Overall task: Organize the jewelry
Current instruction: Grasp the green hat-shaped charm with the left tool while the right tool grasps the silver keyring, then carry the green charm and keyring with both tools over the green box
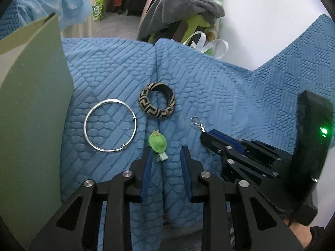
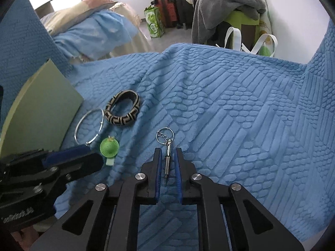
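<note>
On the blue textured cover lie a silver bangle [image 1: 110, 125], a black-and-tan woven bracelet [image 1: 157, 104], a green knitted hair clip [image 1: 158, 144] and a metal keychain [image 2: 167, 146] with a ring and a thin steel pendant. My left gripper [image 1: 166, 152] is open, its left finger just beside the green clip. My right gripper [image 2: 168, 152] is open with its jaws narrow around the keychain's pendant, which lies between the pads on the cover. The keychain's ring [image 1: 195, 122] shows past the right gripper in the left wrist view.
A green box lid [image 1: 31, 115] stands upright at the left, close to the bangle. Beyond the cover's far edge are a chair piled with grey clothes [image 2: 226, 2], white-handled bags [image 2: 251, 39] and a bed with blue bedding [image 2: 92, 29].
</note>
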